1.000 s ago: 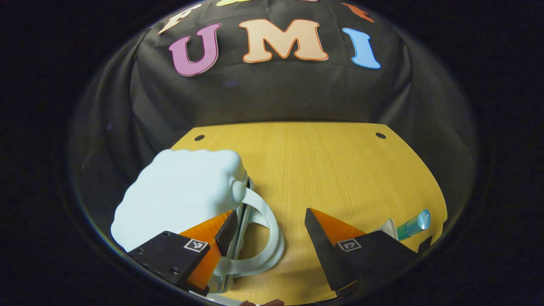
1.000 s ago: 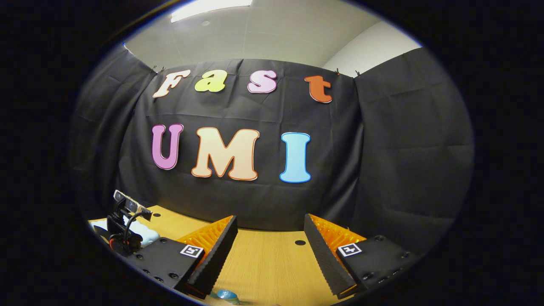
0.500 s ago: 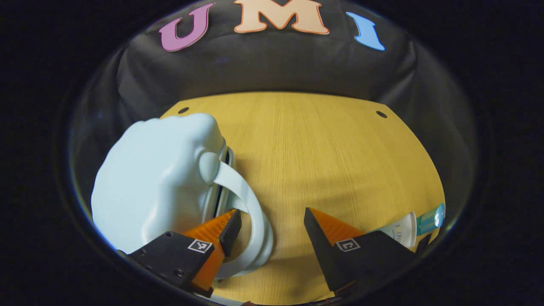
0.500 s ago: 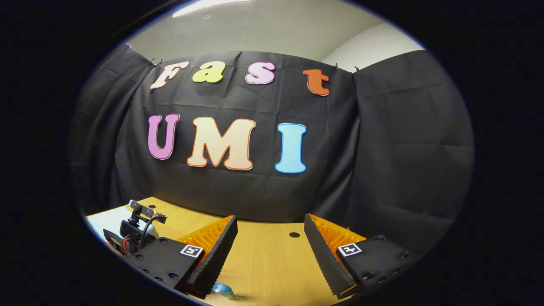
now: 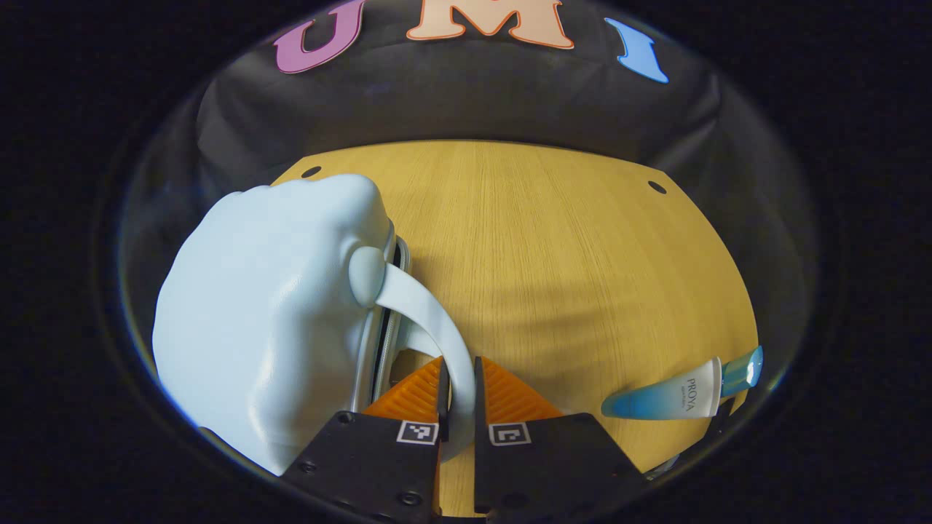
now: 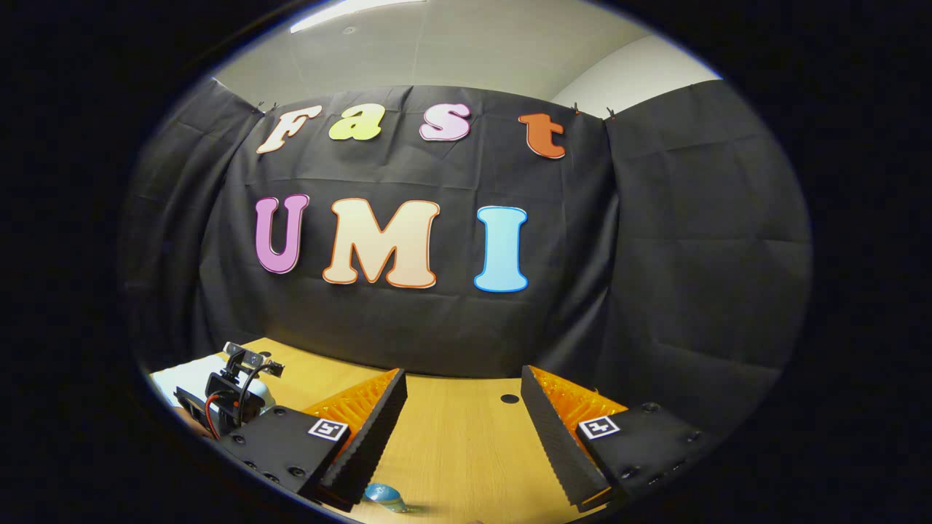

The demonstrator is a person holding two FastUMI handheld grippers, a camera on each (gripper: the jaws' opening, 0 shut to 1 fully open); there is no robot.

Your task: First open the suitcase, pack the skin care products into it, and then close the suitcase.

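On the wooden table [image 5: 553, 247], your pale blue suitcase [image 5: 269, 313] lies at the left of the left gripper view, its two shells together and the seam running along its right edge. Just right of that seam, your left gripper [image 5: 459, 393] has both fingers pressed narrow on the suitcase's curved handle [image 5: 429, 320], the strap pinched between them where it arcs down from its round mount on the shell. Farther right, near the table's edge and well apart from the suitcase, a skin care tube [image 5: 677, 397] lies on its side, cap pointing right. In the right gripper view, your left gripper's body with its camera and cables [image 6: 233, 389] sits low at the left over the suitcase's pale surface. At center, your right gripper [image 6: 462, 418] hangs above the table with its fingers spread wide, holding nothing, and the tube's blue cap [image 6: 386, 497] peeks out below its left finger.
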